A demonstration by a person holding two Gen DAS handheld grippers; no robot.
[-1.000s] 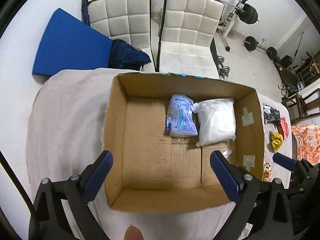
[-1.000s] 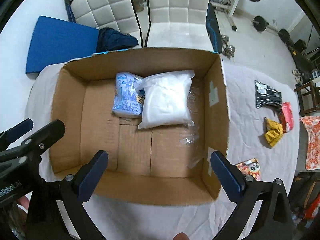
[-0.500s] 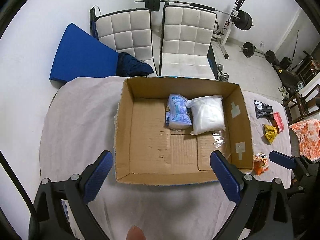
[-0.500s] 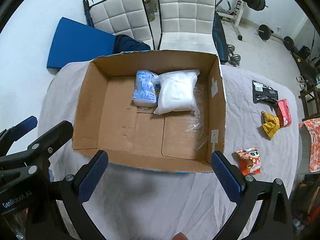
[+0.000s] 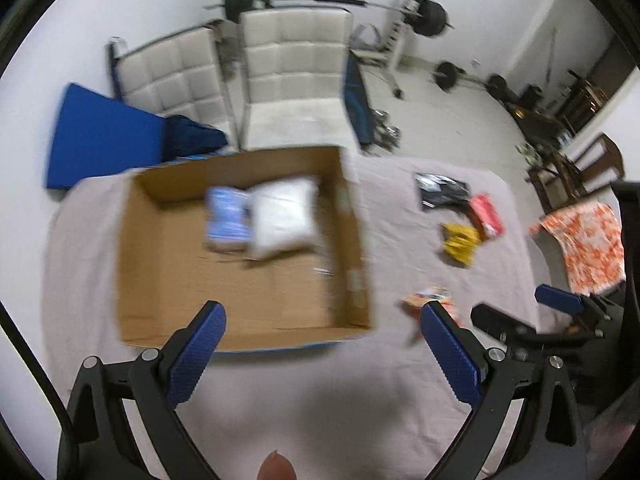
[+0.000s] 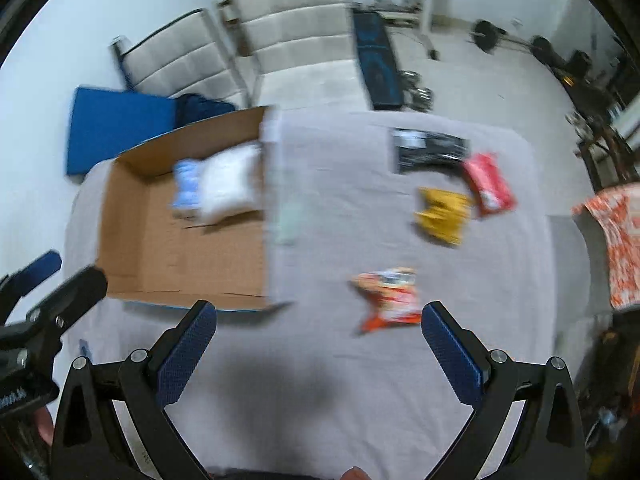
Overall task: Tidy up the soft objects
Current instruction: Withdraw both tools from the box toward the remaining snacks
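Swung off to the right since a moment ago: cardboard box [image 6: 184, 236] was right under both grippers, now sits off to the left. Pulled back and up too. Means the next soft thing comes from the cloth [image 6: 340, 380], not from the box.

In the box already: blue pack [image 5: 228, 216] and white bag [image 5: 284, 212], side by side, far ahead of the left gripper [image 5: 320, 354] and a bit to its left. Left gripper wide open, holding nothing, touching nothing.

Right gripper [image 6: 318, 346] wide open too, nothing between the pads. Orange snack bag [image 6: 390, 298] just ahead, nearer the right pad, not touched yet. Farther ahead and to the right: yellow bag [image 6: 442, 216], red pack [image 6: 490, 184], black pack [image 6: 430, 148]. Probably the orange one next. All a bit blurry from the fast move.
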